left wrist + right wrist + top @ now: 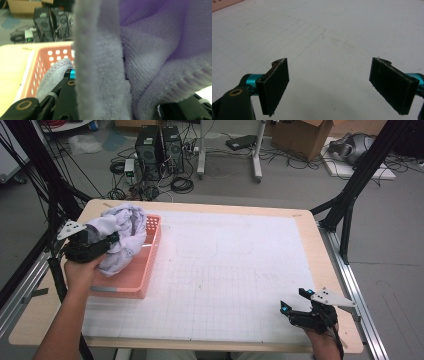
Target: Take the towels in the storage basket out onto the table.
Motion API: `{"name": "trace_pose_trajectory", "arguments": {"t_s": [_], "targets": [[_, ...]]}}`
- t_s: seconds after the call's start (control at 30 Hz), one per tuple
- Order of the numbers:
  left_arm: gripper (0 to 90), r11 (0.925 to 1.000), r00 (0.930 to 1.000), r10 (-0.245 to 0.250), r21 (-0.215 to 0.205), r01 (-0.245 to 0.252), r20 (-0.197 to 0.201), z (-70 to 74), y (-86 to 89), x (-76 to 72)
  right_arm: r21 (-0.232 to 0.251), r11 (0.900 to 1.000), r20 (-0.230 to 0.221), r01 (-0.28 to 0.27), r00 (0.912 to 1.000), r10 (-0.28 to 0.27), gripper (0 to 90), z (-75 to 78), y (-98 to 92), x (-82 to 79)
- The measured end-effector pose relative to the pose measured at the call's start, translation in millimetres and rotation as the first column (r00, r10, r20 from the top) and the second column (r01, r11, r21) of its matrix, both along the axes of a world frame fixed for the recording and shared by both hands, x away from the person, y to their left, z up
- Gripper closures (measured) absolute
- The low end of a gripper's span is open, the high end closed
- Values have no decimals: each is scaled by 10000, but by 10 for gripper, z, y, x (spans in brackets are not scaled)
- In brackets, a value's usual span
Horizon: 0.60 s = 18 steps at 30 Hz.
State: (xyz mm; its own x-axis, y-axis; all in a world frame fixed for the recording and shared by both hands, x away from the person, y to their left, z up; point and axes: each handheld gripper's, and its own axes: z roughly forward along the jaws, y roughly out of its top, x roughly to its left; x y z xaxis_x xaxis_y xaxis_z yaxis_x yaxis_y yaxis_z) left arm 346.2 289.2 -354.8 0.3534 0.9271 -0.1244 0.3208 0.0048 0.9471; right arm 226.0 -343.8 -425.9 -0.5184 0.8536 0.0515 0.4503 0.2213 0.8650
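We count one lavender terry cloth [122, 237] clenched in left tongs [107, 241], above one pink perforated plastic basket [145, 270]; right tongs [296, 301] released, over desk [240, 270].

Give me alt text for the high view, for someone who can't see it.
The left gripper holds a bunched lavender towel over a pink basket at the table's left edge. The right gripper, jaws open and empty, rests near the front right corner of the white grid mat.
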Motion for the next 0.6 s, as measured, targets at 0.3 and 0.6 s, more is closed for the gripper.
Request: {"name": "trace_pose_trajectory", "arguments": {"t_s": [0.3, 0.6], "targets": [[571, 9978, 9923, -502, -382, 548, 1133, 115, -19, -88, -4, 10000, 3, -43, 10000, 43, 148, -2, 11, 1], [571, 9846, 9713, -1419, -738, 1583, 1908, 241, -121, -138, 23, 10000, 17, -49, 10000, 49, 148, 1, 13, 1]]}}
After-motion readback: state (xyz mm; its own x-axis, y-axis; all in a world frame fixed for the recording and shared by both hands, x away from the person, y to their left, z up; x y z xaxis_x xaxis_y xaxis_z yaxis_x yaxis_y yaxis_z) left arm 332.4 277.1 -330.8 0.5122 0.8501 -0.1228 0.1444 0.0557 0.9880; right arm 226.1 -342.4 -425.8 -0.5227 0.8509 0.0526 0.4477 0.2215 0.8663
